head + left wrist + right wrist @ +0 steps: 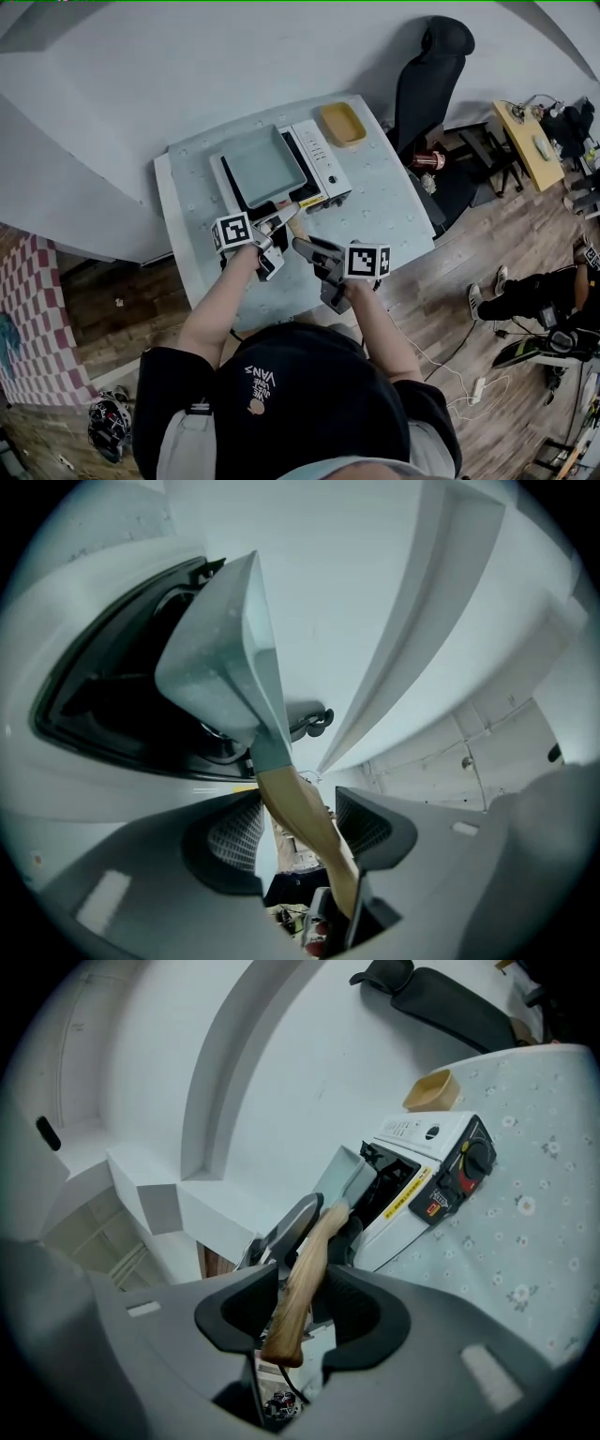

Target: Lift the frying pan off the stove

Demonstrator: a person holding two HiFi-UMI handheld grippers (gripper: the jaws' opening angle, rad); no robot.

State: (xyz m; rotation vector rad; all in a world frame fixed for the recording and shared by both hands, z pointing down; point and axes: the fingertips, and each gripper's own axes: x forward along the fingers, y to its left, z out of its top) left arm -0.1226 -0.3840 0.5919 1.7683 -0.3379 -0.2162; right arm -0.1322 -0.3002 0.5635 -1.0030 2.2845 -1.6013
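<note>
Pan: square and pale, sitting over the stove at the far side of the table.
Handling: it is probably stiff metal and front-heavy, so it will want to tip away from the long handle. The smooth wood may twist in a light grip.
Hold: the wooden handle, taken as near the pan as possible.
Left gripper: closed on the handle near the pan. The wood crosses slantwise and touches both pads.
Right gripper: closed on the handle's free end.
Left gripper view alone: shows the pan's underside with the dark burner beneath. The handle side looks slightly raised.
Right gripper view alone: shows the stove's knob and front panel.
Head view alone: shows the pan's bare inside and both grippers lined up along the handle.
</note>
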